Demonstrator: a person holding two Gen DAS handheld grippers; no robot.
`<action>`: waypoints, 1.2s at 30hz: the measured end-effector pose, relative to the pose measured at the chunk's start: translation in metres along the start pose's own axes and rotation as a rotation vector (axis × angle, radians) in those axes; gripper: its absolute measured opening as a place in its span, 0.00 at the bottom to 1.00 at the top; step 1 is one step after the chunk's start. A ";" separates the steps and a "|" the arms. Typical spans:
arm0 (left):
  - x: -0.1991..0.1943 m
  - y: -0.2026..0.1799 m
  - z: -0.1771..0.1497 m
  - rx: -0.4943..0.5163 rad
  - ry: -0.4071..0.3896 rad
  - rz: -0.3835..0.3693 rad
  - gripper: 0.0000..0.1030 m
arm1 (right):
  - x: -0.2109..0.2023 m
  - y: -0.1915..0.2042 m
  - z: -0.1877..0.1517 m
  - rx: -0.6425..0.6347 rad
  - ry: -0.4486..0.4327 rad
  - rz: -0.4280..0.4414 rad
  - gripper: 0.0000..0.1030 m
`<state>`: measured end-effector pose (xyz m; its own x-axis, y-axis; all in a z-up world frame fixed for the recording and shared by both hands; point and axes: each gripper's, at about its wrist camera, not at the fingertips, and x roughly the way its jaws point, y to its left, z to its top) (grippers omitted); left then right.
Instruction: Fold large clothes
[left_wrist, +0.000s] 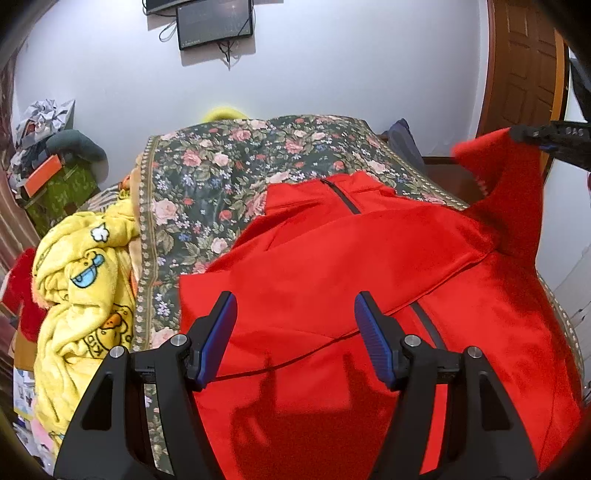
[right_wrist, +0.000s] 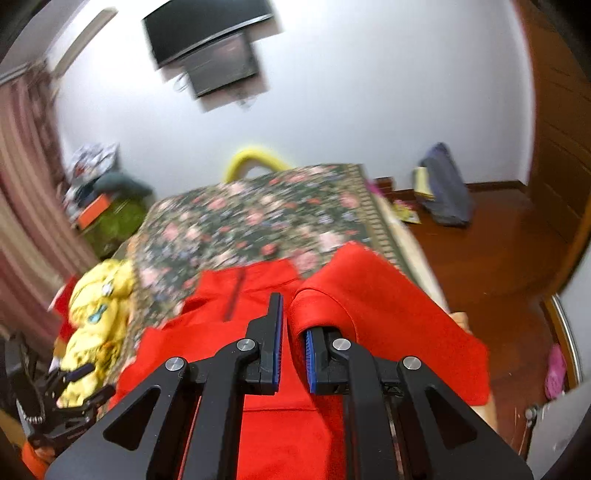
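1. Left wrist view: the red fleece jacket (left_wrist: 332, 266) lay spread on the floral bedspread (left_wrist: 221, 166), zipper up. The left gripper (left_wrist: 295, 321) hovered over it, jaws apart and empty. At far right, the right gripper (left_wrist: 532, 134) held the sleeve aloft.
2. Right wrist view: the right gripper (right_wrist: 291, 332) was clamped on the sleeve (right_wrist: 369, 295). The sleeve fold seemed in hand; next, carry it across the soft, bright body and lay it flat.

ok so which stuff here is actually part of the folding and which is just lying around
Part of the job:
- red jacket, spread on the floral bedspread
- right gripper, shut on the jacket's sleeve
- left gripper, open above the jacket

Just lying about:
- yellow blanket
- orange box
- wall screens
- blue bag
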<state>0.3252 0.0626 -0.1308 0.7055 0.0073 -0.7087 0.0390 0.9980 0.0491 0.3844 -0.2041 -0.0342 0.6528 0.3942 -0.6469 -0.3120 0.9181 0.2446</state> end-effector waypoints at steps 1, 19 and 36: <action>-0.002 0.001 -0.001 0.004 -0.004 0.005 0.63 | 0.006 0.007 -0.004 -0.015 0.018 0.011 0.09; -0.001 0.000 -0.018 0.046 0.035 0.014 0.63 | 0.102 0.061 -0.111 -0.108 0.460 0.025 0.18; 0.021 -0.044 -0.023 0.137 0.065 -0.013 0.63 | 0.017 -0.058 -0.093 0.183 0.263 -0.070 0.77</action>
<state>0.3218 0.0199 -0.1638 0.6569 0.0032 -0.7540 0.1473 0.9802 0.1325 0.3493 -0.2546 -0.1259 0.4599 0.3275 -0.8254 -0.1282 0.9442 0.3032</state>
